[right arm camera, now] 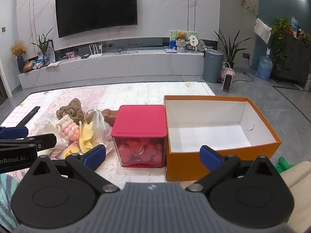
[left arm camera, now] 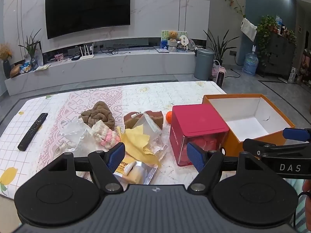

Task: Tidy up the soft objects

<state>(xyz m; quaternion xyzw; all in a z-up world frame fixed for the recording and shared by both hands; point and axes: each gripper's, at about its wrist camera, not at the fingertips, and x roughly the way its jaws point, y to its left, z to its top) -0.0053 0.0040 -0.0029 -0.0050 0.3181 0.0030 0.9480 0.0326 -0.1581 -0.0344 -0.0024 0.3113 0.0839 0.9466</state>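
Observation:
A heap of soft things lies on the patterned tablecloth: a brown twisted towel (left arm camera: 99,114), a pink and white knitted piece (left arm camera: 106,135), a yellow cloth (left arm camera: 139,142), clear plastic bags (left arm camera: 150,130) and a wrapped snack (left arm camera: 134,169). An open orange box (right arm camera: 219,128) with a white, bare inside stands at the right, beside a red-lidded clear container (right arm camera: 141,136) of red items. My left gripper (left arm camera: 155,155) hovers open above the snack and yellow cloth, holding nothing. My right gripper (right arm camera: 152,155) is open in front of the red container and the orange box.
A black remote (left arm camera: 33,131) lies at the table's left. An orange ball (left arm camera: 169,116) sits behind the red container (left arm camera: 196,132). A brown sponge-like block (left arm camera: 143,118) lies under the bags. Beyond the table are a TV console, a grey bin (left arm camera: 204,64) and a small heater (left arm camera: 220,76).

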